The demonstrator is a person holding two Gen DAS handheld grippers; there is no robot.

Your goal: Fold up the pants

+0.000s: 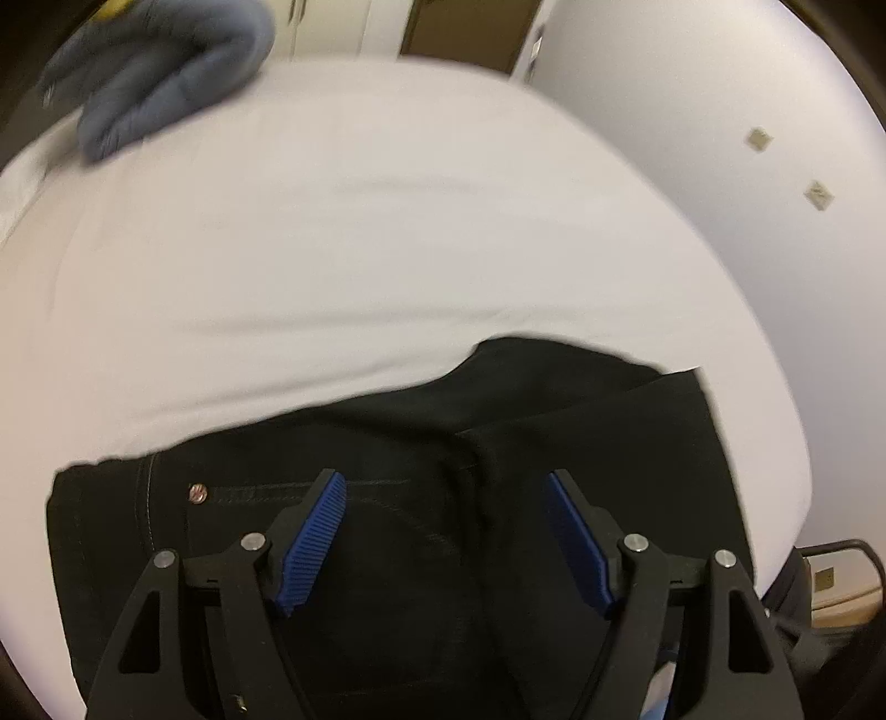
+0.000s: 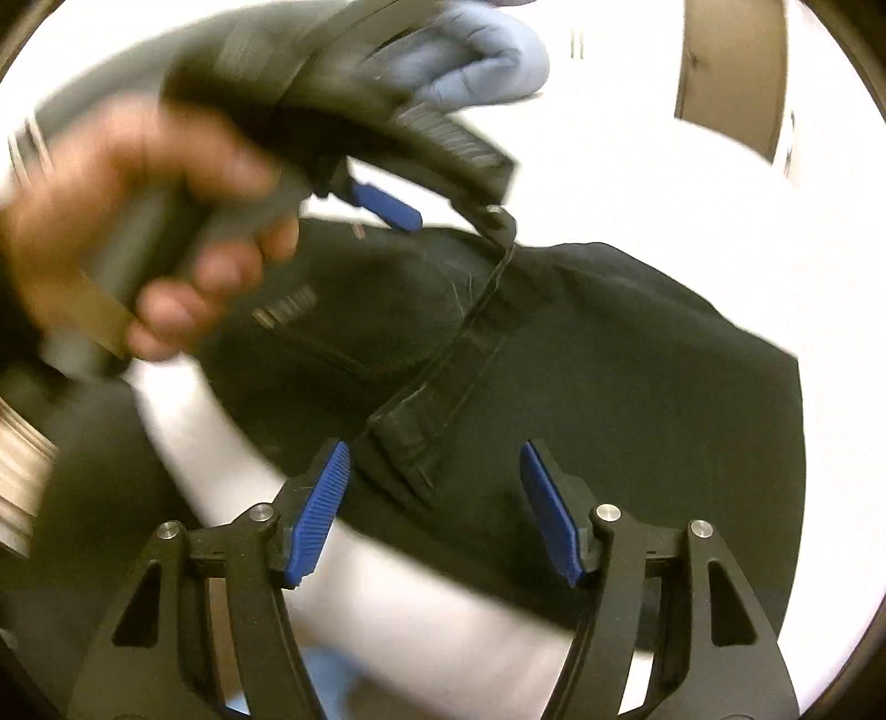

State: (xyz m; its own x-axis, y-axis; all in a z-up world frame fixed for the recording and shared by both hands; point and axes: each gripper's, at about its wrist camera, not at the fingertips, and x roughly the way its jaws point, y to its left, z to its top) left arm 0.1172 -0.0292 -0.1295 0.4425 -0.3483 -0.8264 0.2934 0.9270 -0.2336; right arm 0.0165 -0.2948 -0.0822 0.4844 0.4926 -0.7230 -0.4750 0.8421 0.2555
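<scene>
Black pants (image 1: 421, 498) lie bunched on a white sheet (image 1: 332, 249), waist end with a copper rivet (image 1: 196, 492) at the left. My left gripper (image 1: 446, 498) hovers just above them, open and empty. In the right wrist view the pants (image 2: 609, 360) spread across the sheet, and a waistband strip (image 2: 443, 376) runs up from near my right gripper (image 2: 434, 471), which is open and empty above the fabric. The left gripper (image 2: 443, 216), held by a bare hand (image 2: 138, 221), also shows there, blurred, at the pants' far edge.
A blue-grey garment (image 1: 160, 72) lies at the sheet's far left corner and also shows in the right wrist view (image 2: 476, 61). A white wall (image 1: 720, 138) stands to the right, a wooden door (image 1: 470, 27) beyond. The sheet's right edge drops off near a dark chair (image 1: 830, 581).
</scene>
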